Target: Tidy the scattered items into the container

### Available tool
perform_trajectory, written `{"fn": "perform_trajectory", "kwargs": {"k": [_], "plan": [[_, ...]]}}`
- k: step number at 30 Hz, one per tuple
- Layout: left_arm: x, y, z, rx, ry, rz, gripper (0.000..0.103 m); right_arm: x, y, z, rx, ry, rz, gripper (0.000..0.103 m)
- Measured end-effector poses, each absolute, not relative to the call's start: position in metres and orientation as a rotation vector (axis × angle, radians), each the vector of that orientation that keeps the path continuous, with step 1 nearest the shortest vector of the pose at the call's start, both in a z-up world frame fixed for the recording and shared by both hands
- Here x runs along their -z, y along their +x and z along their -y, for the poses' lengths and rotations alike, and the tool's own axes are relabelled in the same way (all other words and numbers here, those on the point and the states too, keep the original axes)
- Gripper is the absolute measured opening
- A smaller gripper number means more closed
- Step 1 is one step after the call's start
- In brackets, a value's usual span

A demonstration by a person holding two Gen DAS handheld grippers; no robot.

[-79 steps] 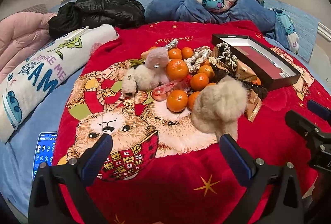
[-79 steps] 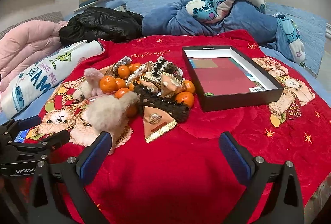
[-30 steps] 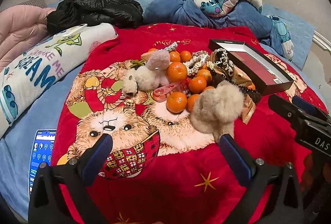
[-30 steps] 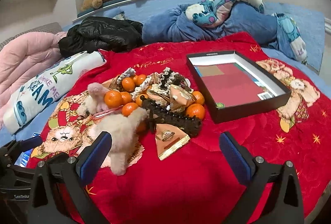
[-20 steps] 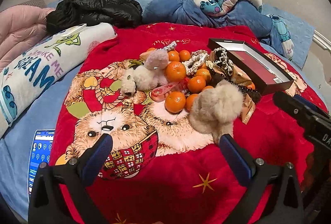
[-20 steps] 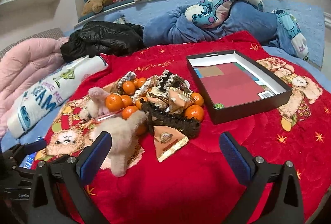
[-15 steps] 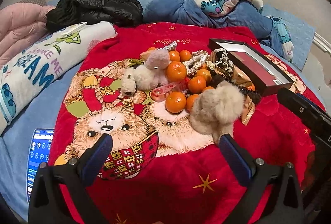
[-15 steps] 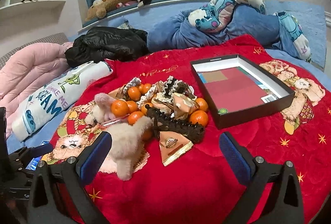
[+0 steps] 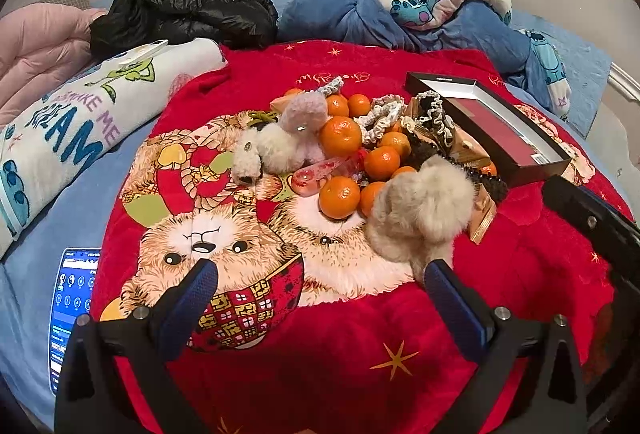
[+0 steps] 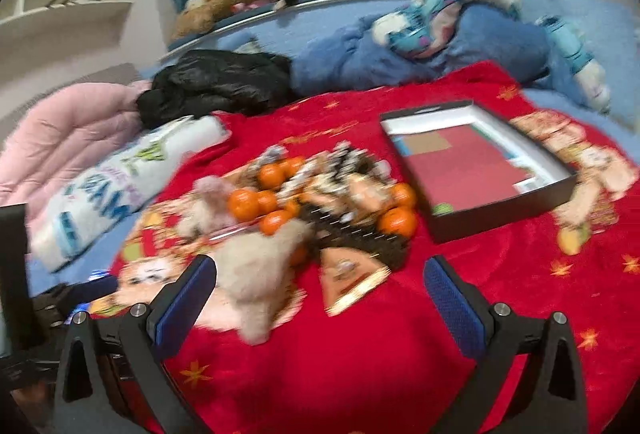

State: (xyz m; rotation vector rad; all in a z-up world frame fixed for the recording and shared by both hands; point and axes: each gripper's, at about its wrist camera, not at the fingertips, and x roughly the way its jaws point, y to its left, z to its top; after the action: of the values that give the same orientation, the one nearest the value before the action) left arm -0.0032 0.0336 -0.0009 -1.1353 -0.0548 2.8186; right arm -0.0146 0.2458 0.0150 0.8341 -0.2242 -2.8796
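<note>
Left wrist view: left gripper [image 9: 320,298] jaws spread wide, empty; right gripper [image 10: 320,294] likewise.

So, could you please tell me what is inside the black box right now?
The black box holds none of the scattered items; only its red and brown printed lining shows, plus a white label. Its near wall hides a strip of the floor.

A black puffer jacket [image 9: 184,11] lies at the bed's far edge beside a pink quilt [image 9: 38,45]; a lit phone [image 9: 70,310] rests near the left edge
</note>
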Motion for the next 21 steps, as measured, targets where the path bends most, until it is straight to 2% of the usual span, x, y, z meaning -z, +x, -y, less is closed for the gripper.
{"fn": "perform_trajectory", "kwargs": {"k": [6,11,21], "plan": [[0.003,-0.005,-0.031,-2.834,-1.155,0.062,0.103,-0.005,-0.026,-0.267,2.810,0.940,0.406,0.103],[0.001,-0.005,-0.033,-2.839,-1.131,0.052,0.103,-0.004,-0.024,-0.250,2.872,0.897,0.181,0.103],[0.006,-0.010,-0.030,-2.821,-1.160,0.065,0.103,0.008,-0.061,-0.248,2.809,1.016,0.246,0.103]]}}
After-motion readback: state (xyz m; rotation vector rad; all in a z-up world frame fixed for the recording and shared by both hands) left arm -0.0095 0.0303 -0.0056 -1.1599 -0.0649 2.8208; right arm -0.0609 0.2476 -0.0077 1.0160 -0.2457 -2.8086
